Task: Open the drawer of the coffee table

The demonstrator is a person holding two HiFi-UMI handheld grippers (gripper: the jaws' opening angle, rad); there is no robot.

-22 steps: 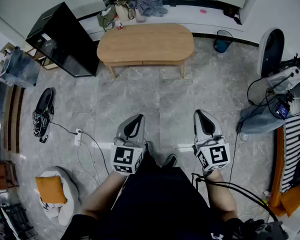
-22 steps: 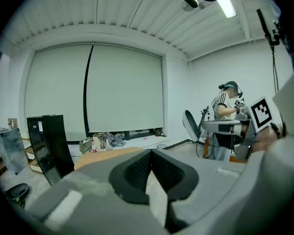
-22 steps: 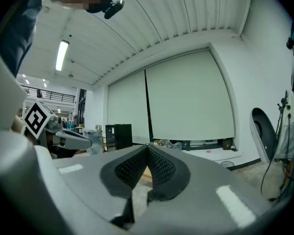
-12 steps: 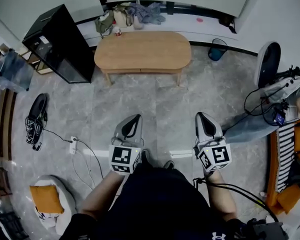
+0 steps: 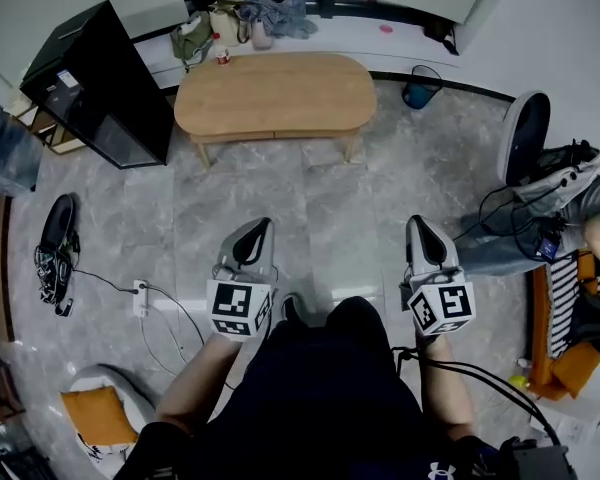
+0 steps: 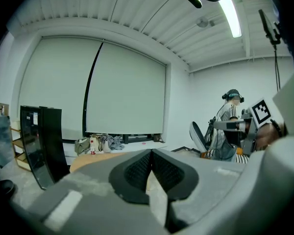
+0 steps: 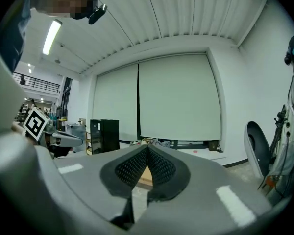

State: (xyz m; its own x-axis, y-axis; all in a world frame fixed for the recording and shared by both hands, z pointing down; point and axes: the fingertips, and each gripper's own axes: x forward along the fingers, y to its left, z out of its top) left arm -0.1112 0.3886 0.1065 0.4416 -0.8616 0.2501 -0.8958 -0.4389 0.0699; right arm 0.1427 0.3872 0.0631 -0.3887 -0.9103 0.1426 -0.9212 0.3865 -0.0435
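Note:
An oval wooden coffee table (image 5: 275, 93) stands near the far wall in the head view, its drawer front along the near edge looking closed. Both grippers hang well short of it over the grey floor. My left gripper (image 5: 252, 234) is shut with nothing between its jaws; the table top (image 6: 95, 159) shows just beyond its tips in the left gripper view. My right gripper (image 5: 421, 229) is also shut and empty, and a sliver of the table (image 7: 145, 173) shows between its tips (image 7: 147, 148).
A black cabinet (image 5: 95, 83) stands left of the table. Bags and clothes (image 5: 242, 15) lie behind it, a blue bin (image 5: 417, 88) to its right. A cable and power strip (image 5: 140, 296) cross the floor at left. A person (image 6: 229, 126) and gear (image 5: 550, 208) sit at right.
The head view has shifted: the table now sits slightly left and higher in frame. Both grippers have drifted a little apart, the left one up, and stay shut.

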